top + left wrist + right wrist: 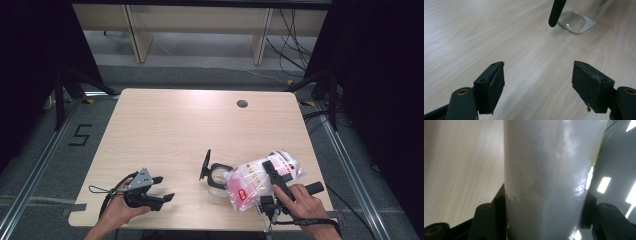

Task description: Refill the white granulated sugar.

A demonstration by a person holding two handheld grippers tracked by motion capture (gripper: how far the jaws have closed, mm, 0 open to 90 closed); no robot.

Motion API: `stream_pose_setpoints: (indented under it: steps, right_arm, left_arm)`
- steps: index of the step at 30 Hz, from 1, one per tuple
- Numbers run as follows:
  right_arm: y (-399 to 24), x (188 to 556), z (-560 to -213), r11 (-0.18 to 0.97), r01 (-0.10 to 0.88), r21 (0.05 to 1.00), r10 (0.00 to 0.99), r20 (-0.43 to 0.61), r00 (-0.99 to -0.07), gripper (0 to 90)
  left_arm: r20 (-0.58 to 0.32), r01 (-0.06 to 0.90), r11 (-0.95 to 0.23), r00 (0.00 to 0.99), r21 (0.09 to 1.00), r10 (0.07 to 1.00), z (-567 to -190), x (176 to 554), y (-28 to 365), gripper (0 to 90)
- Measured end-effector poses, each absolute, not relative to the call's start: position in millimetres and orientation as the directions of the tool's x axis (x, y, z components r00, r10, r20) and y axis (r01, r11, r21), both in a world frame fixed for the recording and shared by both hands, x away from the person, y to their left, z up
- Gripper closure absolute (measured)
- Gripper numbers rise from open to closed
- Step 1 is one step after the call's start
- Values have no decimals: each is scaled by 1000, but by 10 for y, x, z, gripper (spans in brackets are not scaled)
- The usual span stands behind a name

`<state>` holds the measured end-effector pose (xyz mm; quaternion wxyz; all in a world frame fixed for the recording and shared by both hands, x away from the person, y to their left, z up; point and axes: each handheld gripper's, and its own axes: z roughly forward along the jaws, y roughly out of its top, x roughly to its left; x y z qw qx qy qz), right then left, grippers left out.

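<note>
1. Right gripper (270, 172): fingers clamp the plastic bag (260, 180), tilted at the jar (218, 181) mouth.
2. Left gripper (162, 189): fingers wide, empty, left of the jar.
3. Advice: tip the bag gently; steady the jar on the table (175, 125).

Open tabletop, clutter at the near right

The table (165, 125) lay bare across its left and far parts; passage at the near right was blocked by a glass jar (218, 180) with raised lid (205, 164) and a pink-printed bag (252, 180).

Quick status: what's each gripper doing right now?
Left gripper: open, holding nothing, over bare table.
Right gripper: shut on the plastic pouch.
</note>
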<state>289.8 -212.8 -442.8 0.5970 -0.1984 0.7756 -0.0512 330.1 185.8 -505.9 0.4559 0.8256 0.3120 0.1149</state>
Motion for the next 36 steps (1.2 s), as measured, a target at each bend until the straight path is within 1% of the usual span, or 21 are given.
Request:
stream_pose_setpoints:
  steps: [3,5,6,11,13,15,16,18,19,21,22,24,25,27,29,31,33,36]
  right_arm:
    - [-2136,2899,-4411,910,-252,-329,-381,-903,-196,452]
    - [-2139,2876,-4397,916,-220,-335,-382,-897,-221,452]
    - [-2138,2887,-4385,910,-229,-344,-392,-895,-213,453]
    - [-2154,2896,-4380,911,-240,-336,-386,-899,-206,454]
    - [-2163,2888,-4387,916,-231,-328,-377,-901,-215,455]
    - [-2159,2891,-4388,915,-235,-327,-376,-902,-211,455]
    - [-2159,2877,-4393,923,-213,-321,-366,-903,-225,456]
    - [-2163,2878,-4397,923,-213,-320,-365,-903,-225,456]
    - [-2158,2891,-4382,912,-232,-339,-388,-896,-215,457]
    - [-2162,2886,-4379,914,-226,-336,-384,-896,-222,457]
    - [-2172,2904,-4394,913,-252,-322,-375,-905,-199,457]
    - [-2164,2885,-4380,916,-228,-330,-380,-898,-223,457]
    - [-2166,2884,-4384,917,-229,-326,-376,-899,-224,458]
    - [-2177,2896,-4426,923,-261,-282,-336,-922,-194,458]
    - [-2181,2895,-4434,920,-268,-286,-344,-917,-202,458]
    - [-2178,2888,-4442,925,-254,-283,-340,-915,-218,459]
    - [-2176,2857,-4441,933,-209,-293,-339,-909,-241,459]
    - [-2172,2861,-4437,930,-216,-298,-346,-908,-237,459]
  left_arm:
    - [-83,409,-408,782,816,618,-5051,3306,1872,261]
    - [-105,415,-381,777,826,620,-5058,3299,1856,261]
    - [-94,405,-386,781,829,617,-5059,3304,1858,261]
    - [-96,405,-385,783,829,615,-5057,3305,1857,261]
    - [-81,398,-402,787,825,612,-5055,3310,1868,262]
    - [-84,401,-400,786,824,613,-5057,3308,1868,261]
    - [-84,401,-401,786,824,613,-5057,3308,1869,262]
    - [-82,402,-406,786,821,613,-5051,3308,1872,262]
    - [-91,406,-393,782,825,616,-5054,3305,1863,262]
    - [-81,400,-405,787,822,612,-5054,3309,1873,262]
    - [-83,401,-403,786,823,612,-5057,3309,1873,262]
    - [-91,411,-398,781,820,618,-5059,3303,1870,262]
    - [-92,407,-394,782,824,617,-5063,3304,1869,262]
    - [-99,413,-387,778,825,620,-5058,3300,1863,262]
    - [-94,409,-394,782,823,616,-5052,3302,1870,262]
    - [-88,402,-396,785,826,613,-5051,3305,1873,262]
    - [-88,403,-397,785,824,613,-5049,3306,1874,262]
    - [-82,400,-406,788,822,611,-5045,3308,1881,262]
